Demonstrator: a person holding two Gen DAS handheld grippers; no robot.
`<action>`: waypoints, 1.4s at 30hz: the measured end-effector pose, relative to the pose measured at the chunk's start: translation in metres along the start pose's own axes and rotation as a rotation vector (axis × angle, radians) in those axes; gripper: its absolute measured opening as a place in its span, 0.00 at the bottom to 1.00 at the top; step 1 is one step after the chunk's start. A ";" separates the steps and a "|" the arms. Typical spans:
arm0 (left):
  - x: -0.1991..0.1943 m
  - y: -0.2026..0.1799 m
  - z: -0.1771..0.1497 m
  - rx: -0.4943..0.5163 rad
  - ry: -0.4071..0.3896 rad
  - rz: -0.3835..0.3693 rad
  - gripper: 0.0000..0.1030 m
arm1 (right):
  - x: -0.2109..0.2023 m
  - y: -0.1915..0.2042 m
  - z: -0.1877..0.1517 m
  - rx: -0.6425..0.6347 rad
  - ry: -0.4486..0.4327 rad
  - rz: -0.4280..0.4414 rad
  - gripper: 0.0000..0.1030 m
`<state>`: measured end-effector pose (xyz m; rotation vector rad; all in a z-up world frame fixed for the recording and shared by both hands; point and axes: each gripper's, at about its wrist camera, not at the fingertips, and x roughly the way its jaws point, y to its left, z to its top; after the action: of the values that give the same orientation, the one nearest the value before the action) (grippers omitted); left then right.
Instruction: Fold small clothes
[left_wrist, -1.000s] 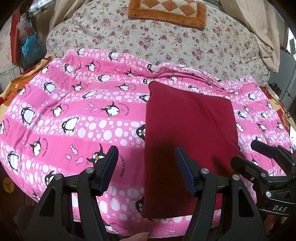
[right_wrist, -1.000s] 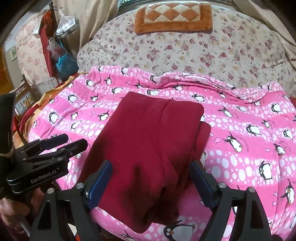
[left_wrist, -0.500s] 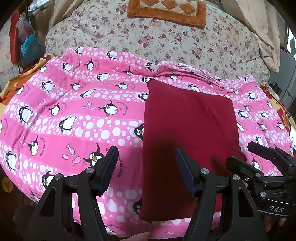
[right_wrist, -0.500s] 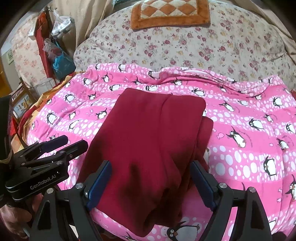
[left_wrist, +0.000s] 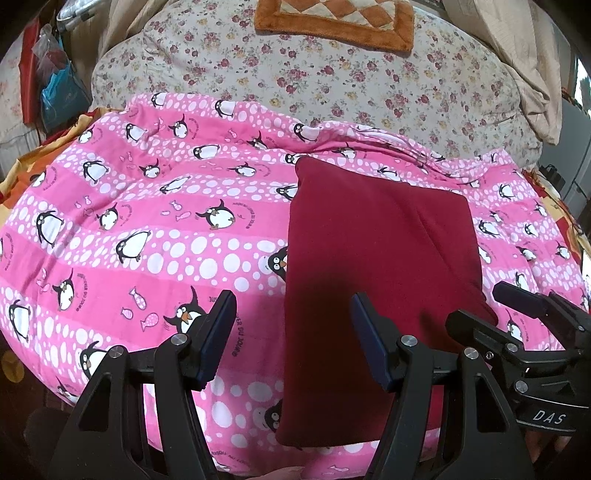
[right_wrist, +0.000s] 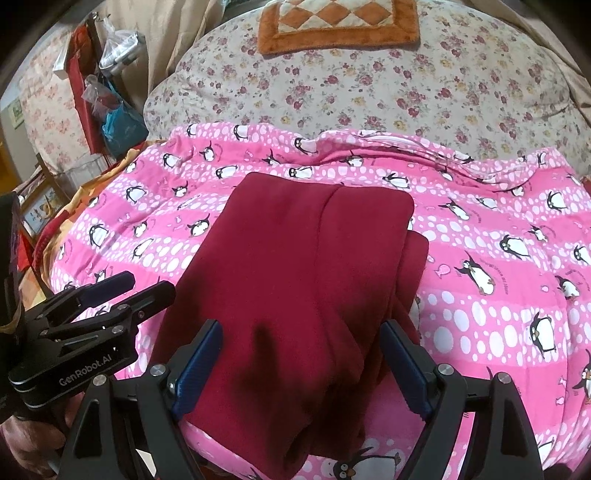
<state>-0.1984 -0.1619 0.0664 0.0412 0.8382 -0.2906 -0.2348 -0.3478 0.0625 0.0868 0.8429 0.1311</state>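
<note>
Garment (right_wrist: 295, 280) shows layered right edge only from right claw (right_wrist: 301, 360); both claws gape empty.

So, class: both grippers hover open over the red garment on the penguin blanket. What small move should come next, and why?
Probably lower the right gripper onto the red garment's near edge and close. The garment is a long folded strip, nothing is gripped, and the left gripper sits over its left edge.
</note>
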 end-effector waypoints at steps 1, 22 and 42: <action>0.002 0.000 0.000 -0.001 0.003 -0.003 0.63 | -0.001 0.001 0.000 0.001 0.001 0.000 0.82; 0.017 0.003 0.002 -0.026 0.018 0.006 0.63 | 0.013 0.003 0.007 0.005 0.026 -0.004 0.83; 0.020 -0.001 0.005 0.003 0.027 0.012 0.63 | 0.022 0.004 0.009 0.000 0.044 -0.013 0.83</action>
<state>-0.1828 -0.1689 0.0547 0.0527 0.8636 -0.2804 -0.2144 -0.3403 0.0530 0.0783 0.8876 0.1210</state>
